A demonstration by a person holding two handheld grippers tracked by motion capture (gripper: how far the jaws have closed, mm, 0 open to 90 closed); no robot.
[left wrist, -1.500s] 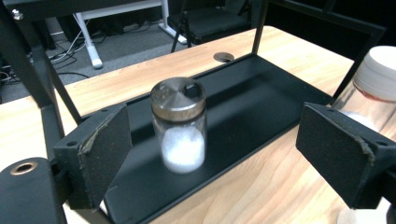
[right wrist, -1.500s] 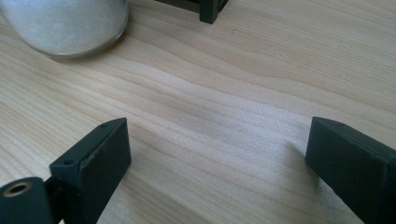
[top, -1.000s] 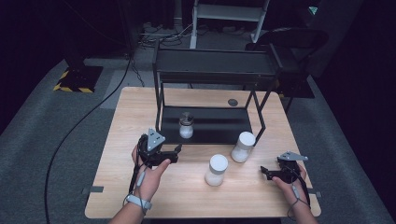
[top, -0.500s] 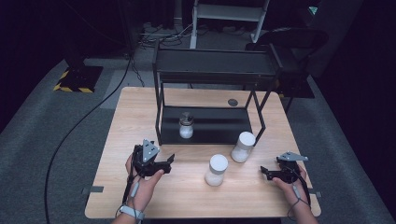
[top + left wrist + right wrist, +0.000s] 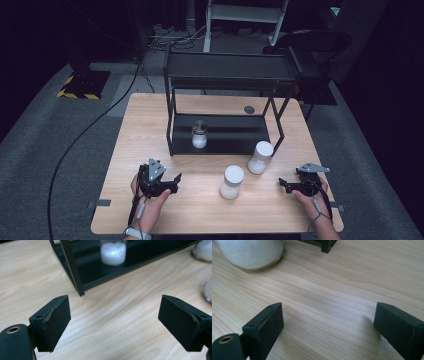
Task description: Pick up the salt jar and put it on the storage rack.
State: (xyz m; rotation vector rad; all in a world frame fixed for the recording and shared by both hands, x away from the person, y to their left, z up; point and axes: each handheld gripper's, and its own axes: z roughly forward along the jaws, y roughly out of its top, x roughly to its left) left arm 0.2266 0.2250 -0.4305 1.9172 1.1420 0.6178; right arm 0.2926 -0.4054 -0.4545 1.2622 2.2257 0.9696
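left tool [image 5: 176,179] drew back toward table [image 5: 150,115] edge | both tools apart, right tool [image 5: 281,183] just narrowed, empty

A rack [image 5: 225,80] stands at the upper centre of the table [image 5: 150,115]. On its lower shelf sits a small jar [image 5: 199,135]. Below the rack's right end stand two jars, one [image 5: 260,157] near the post, the other [image 5: 232,182] lower left of it. The left gripper [image 5: 172,181] lies lower left, the right gripper [image 5: 284,185] lower right.

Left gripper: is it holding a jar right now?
No. In the left gripper view the left gripper stands open over bare table, nothing between its jaws; the nearest jar sits on the rack.
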